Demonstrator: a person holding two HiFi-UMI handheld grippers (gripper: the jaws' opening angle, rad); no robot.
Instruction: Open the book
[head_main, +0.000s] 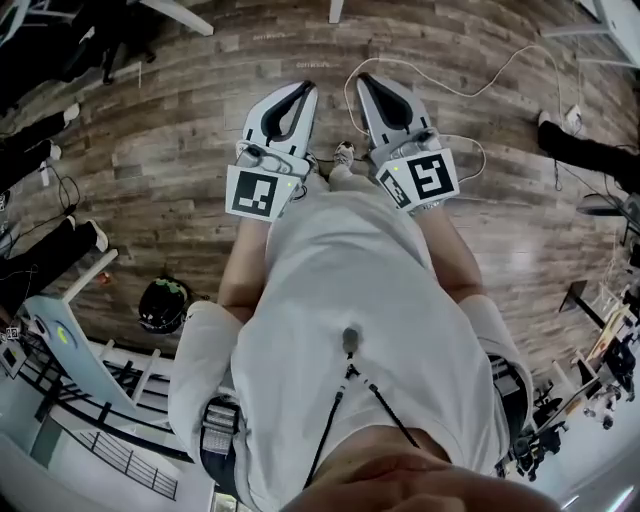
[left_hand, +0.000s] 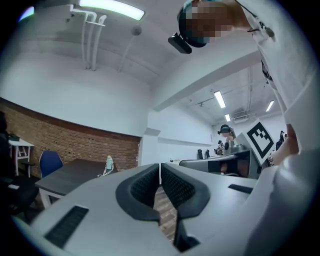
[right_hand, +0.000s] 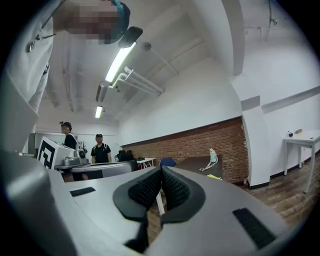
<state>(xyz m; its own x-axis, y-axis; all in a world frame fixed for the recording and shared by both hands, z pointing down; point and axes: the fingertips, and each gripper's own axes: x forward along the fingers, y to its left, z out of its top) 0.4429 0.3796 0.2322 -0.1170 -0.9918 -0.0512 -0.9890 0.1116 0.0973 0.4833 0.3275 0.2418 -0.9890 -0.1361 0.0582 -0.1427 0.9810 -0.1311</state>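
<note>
From my head, my left gripper (head_main: 303, 92) and right gripper (head_main: 368, 82) hang level over the floor (head_main: 160, 150), side by side; no book lies on that floor. Left gripper view: jaws pressed together on nothing, no book above the floor either. Right gripper view: the same. I'd guess the book is light, with a stiffish cover and pages that tear, so I'd pinch the cover's free edge.

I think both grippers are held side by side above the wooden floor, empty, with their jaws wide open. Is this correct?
Not fully. The jaws are not wide open: the left gripper and the right gripper are both shut, tips together, as the left gripper view and the right gripper view show. The rest holds: side by side above the wooden floor, empty.
</note>
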